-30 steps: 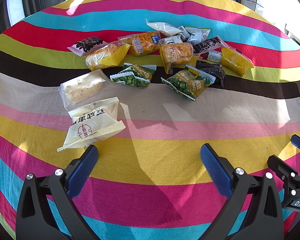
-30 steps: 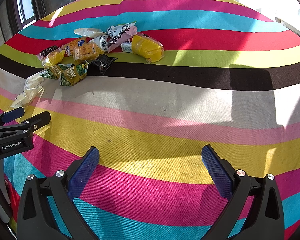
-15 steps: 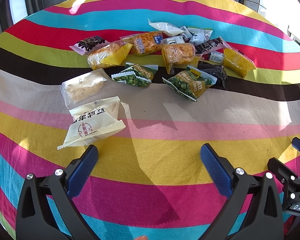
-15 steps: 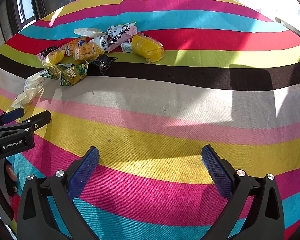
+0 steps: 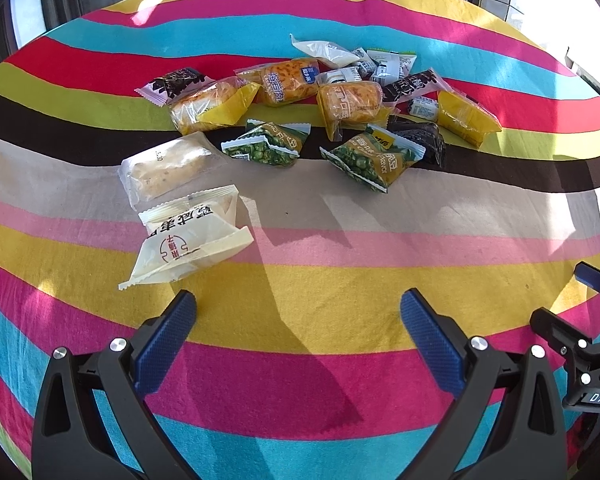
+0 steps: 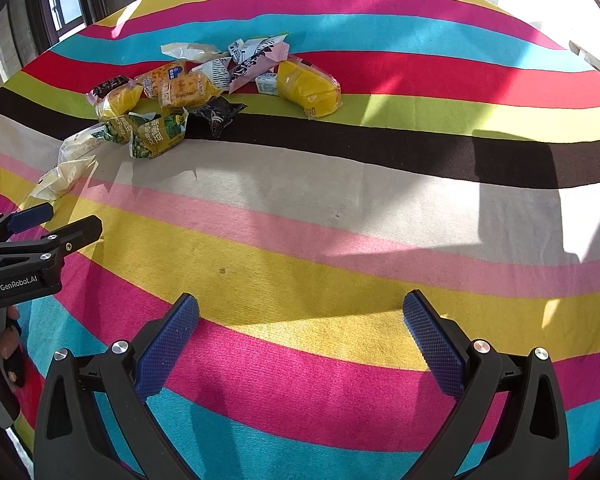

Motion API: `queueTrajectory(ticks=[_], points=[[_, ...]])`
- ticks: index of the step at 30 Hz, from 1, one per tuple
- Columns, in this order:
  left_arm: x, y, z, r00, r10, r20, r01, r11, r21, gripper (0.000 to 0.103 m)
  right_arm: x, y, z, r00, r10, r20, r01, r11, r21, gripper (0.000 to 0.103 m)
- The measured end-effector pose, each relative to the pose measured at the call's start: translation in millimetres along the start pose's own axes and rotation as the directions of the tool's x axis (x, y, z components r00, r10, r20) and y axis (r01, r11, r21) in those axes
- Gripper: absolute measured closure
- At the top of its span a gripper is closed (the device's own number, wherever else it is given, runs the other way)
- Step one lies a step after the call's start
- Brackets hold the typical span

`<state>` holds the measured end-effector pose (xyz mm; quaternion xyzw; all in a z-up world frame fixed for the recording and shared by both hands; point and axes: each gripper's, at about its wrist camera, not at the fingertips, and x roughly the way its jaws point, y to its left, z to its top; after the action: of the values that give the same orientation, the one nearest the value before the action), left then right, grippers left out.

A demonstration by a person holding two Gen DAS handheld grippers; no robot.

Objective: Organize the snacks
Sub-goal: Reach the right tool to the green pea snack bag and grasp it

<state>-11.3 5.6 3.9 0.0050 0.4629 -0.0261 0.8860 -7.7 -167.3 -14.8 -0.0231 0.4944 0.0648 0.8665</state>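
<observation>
Jaws spread wide and holding nothing, the left gripper [image 5: 298, 308] hovers low over the striped cloth [image 5: 300, 360] covering the desk, a stance that suggests the sorting has yet to begin. Just beyond its left jaw lies a cream-white packet [image 5: 188, 244], the nearest item and the likeliest first pick; a clear-wrapped pastry [image 5: 166, 168] touches it on the far side. The right gripper [image 6: 300, 308], equally agape and empty, is held over bare cloth well apart from the pile, probably waiting its turn. Farther out, the snacks sit in one loose heap: two green pea packets [image 5: 266, 144] at the front, orange cakes [image 5: 350, 104] behind, a yellow packet [image 6: 308, 88] at the right edge, a black wrapper [image 6: 218, 112] beside the peas. No tray or bin is visible.
</observation>
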Motion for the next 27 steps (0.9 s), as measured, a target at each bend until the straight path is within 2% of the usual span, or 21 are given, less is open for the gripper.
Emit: queueTrajectory(ticks=[3, 4, 7, 9, 12, 15, 18, 21, 24, 27], points=[[-14.3, 21.1, -4.5, 0.996, -0.052, 0.069, 0.056, 0.997, -0.051, 0.001, -1.0, 0.2, 1.0, 1.0, 0.023, -0.014, -0.024, 0.999, -0.033, 0.004], [-19.3, 28.3, -4.5, 0.995, -0.041, 0.094, 0.047, 0.997, -0.062, 0.001, -1.1, 0.6, 2.4, 0.999, 0.034, -0.018, -0.035, 0.999, -0.034, 0.004], [-33.8, 48.6, -1.6, 0.987, -0.01, 0.158, 0.02, 0.998, -0.066, 0.001, -6.4, 4.9, 11.8, 0.99, 0.138, 0.011, -0.137, 0.99, -0.026, 0.005], [-40.5, 61.2, 1.5, 0.983, 0.013, 0.184, 0.002, 0.996, -0.084, 0.001, -10.5, 15.3, 23.4, 0.989, 0.14, 0.056, -0.137, 0.989, -0.049, 0.005], [-35.6, 77.4, 5.3, 0.986, 0.016, 0.166, 0.001, 0.995, -0.104, 0.001, -4.7, 36.6, 42.8, 0.982, 0.18, 0.054, -0.175, 0.98, -0.094, 0.005], [-31.3, 88.9, -1.0, 0.99, 0.024, 0.142, -0.004, 0.991, -0.137, 0.001, 12.7, 62.8, 60.4, 0.966, 0.259, 0.003, -0.256, 0.957, -0.139, 0.005], [-34.2, 89.3, -12.4, 0.991, -0.011, 0.132, 0.029, 0.991, -0.132, 0.001, 29.5, 87.9, 76.4, 0.961, 0.274, -0.026, -0.274, 0.943, -0.188, 0.005], [-35.4, 80.5, -21.9, 0.993, -0.024, 0.114, 0.034, 0.995, -0.09, 0.001, 49.2, 100.9, 94.2, 0.973, 0.224, -0.061, -0.232, 0.951, -0.203, 0.005], [-35.8, 75.4, -23.7, 0.994, -0.021, 0.107, 0.03, 0.996, -0.079, 0.001, 67.3, 101.7, 112.7, 0.975, 0.212, -0.068, -0.222, 0.955, -0.196, 0.004], [-34.0, 70.0, -22.4, 0.994, -0.061, 0.091, 0.068, 0.994, -0.081, 0.001, 76.6, 102.7, 126.3, 0.976, 0.204, -0.077, -0.215, 0.956, -0.201, 0.004]])
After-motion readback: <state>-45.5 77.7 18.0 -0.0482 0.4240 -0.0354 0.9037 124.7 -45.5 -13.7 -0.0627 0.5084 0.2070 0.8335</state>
